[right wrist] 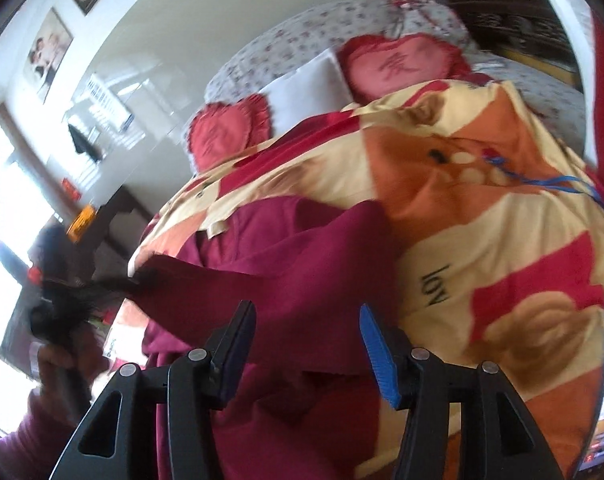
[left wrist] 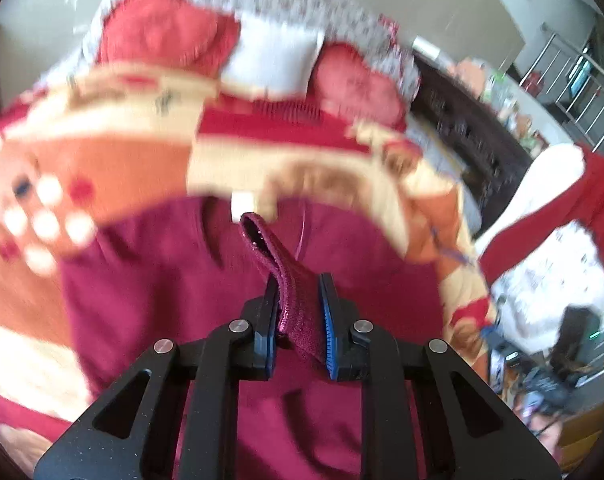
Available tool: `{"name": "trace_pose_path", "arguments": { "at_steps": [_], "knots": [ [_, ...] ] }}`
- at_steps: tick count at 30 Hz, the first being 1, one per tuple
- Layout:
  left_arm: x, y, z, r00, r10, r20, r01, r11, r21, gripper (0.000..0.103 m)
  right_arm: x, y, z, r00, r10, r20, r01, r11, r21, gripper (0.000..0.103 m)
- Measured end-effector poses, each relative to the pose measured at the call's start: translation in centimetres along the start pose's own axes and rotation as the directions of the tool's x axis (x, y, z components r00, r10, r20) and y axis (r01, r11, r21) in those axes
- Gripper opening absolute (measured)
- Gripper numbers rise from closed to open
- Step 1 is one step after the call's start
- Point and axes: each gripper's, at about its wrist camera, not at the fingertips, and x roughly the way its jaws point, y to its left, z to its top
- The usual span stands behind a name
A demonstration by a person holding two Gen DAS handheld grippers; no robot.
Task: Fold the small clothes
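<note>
A bed with an orange, cream and red blanket holds a dark red knit garment. On it, the left gripper pinches a fold; the right gripper fingers are spread apart.

I count one maroon garment under my fingers, at the centre of the right wrist view, lying on one patterned quilt that fills three to five o'clock. Toward twelve o'clock I see two red heart cushions, one at eleven and one at one, with one white pillow between them. At ten o'clock two framed pictures hang on the wall. My own grippers make two, each with two fingers.
</note>
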Motion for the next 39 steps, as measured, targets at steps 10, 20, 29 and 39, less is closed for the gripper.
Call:
{"name": "trace_pose_path", "arguments": {
  "at_steps": [10, 20, 29, 39],
  "knots": [
    [-3.5, 6.4, 0.7, 0.99, 0.127, 0.058, -0.122, 0.989, -0.078, 0.017, 3.4, -1.2, 2.1, 0.998, -0.029, -0.051, 0.03, 0.999, 0.02, 0.065],
    [-1.4, 11.3, -3.1, 0.981, 0.194, 0.0, -0.192, 0.967, -0.169, 0.013, 10.2, -1.1, 4.1, 0.984, -0.03, -0.176, 0.035, 0.999, 0.027, 0.066],
    [0.9, 10.4, -3.8, 0.979, 0.195, -0.057, -0.201, 0.971, -0.132, 0.055, 10.3, -1.5, 3.3, 0.982, -0.034, -0.184, 0.042, 0.998, 0.041, 0.068],
    [6.3, 10.0, -5.3, 0.94, 0.308, -0.146, -0.316, 0.948, -0.032, 0.027, 9.8, -1.3, 3.2, 0.984, -0.031, -0.176, 0.037, 0.999, 0.027, 0.068]
  ]
}}
